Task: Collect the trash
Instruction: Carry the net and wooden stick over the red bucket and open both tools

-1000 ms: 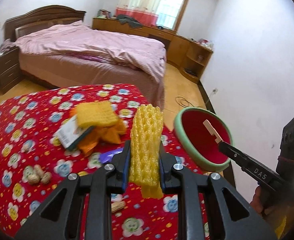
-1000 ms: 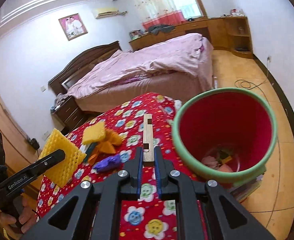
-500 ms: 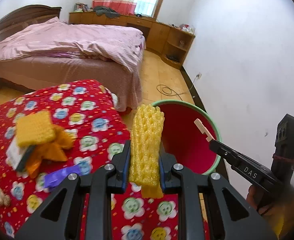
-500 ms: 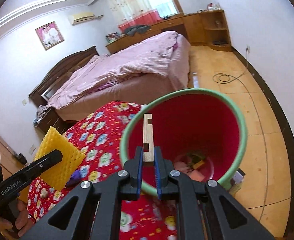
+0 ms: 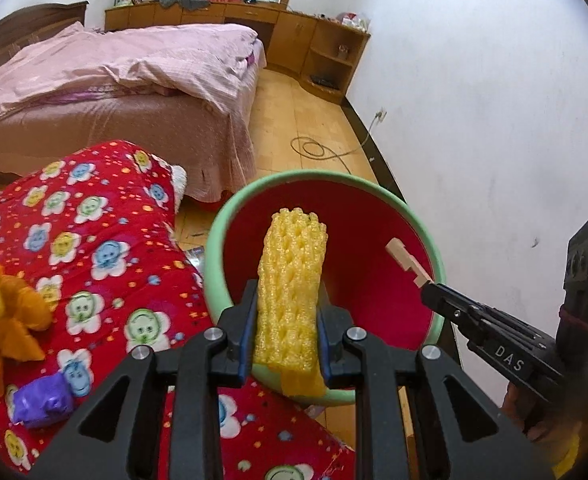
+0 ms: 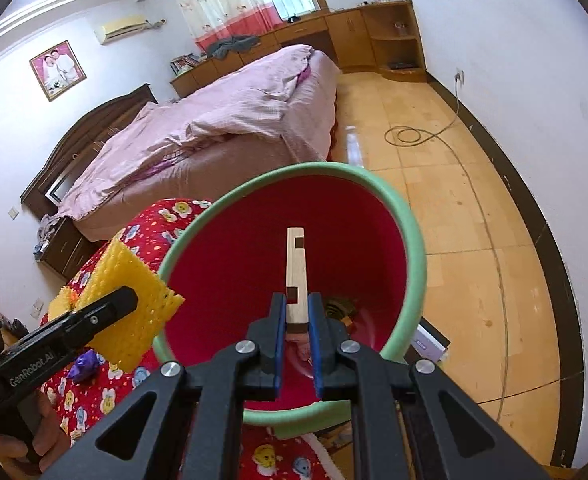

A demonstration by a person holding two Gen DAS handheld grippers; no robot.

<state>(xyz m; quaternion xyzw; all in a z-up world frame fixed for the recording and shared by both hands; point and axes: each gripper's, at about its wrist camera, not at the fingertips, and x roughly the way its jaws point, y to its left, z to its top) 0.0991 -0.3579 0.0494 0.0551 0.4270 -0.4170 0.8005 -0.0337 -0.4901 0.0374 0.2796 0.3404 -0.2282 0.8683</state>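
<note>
The bin (image 6: 409, 240) mouth gapes wide in the centre of the right wrist view, its red inside free down to some scraps at the bottom. The foam (image 5: 290, 296) and the stick (image 6: 296, 272) both hang over that opening, well apart from each other. At lower left of the left wrist view the table (image 5: 106, 216) edge butts against the bin's green rim. Right of the bin, bare floor (image 6: 473, 220) runs to the wall.

You see a yellow foam net (image 5: 290, 280) and a pale wooden strip (image 6: 296, 268) before a red bin (image 6: 230, 264) with a green rim. The cloth (image 5: 106, 248) is red with cartoon flowers; a purple wrapper (image 5: 44, 402) lies near its edge.
</note>
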